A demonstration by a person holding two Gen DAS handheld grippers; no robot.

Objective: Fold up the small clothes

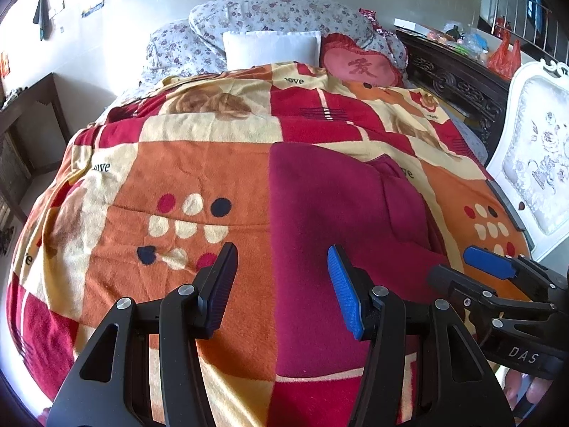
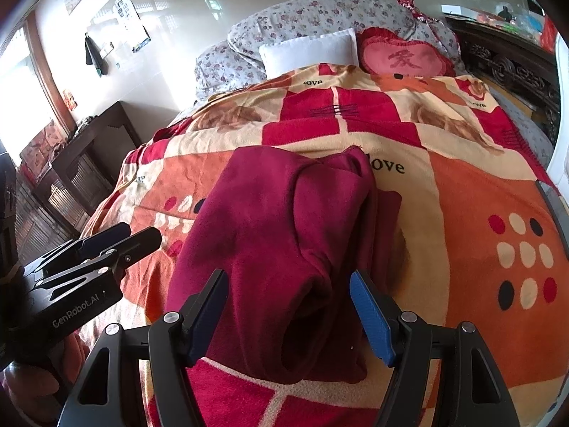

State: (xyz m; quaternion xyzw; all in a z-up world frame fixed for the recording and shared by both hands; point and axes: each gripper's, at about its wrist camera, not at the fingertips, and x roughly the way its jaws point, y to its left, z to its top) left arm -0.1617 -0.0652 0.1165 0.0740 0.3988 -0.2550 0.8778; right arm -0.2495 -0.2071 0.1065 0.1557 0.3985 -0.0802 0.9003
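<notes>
- While a maroon garment (image 2: 284, 249) lies partly folded on the bed, directly ahead of the right gripper (image 2: 288, 316), its near hem sits between the parted fingers, none touching cloth.
- Left gripper (image 1: 282, 284) hovers with jaws apart at the garment's left edge, likely poised so both tools can lift for the next fold.
- Beneath both claws, a red-and-orange patterned blanket (image 1: 149, 185) gives a soft, wrinkled work surface.
- Far ahead: a white pillow (image 1: 272, 49), a heart cushion (image 1: 359, 66), floral bedding (image 1: 270, 12); a dark wooden table (image 2: 89, 163) to the left.
</notes>
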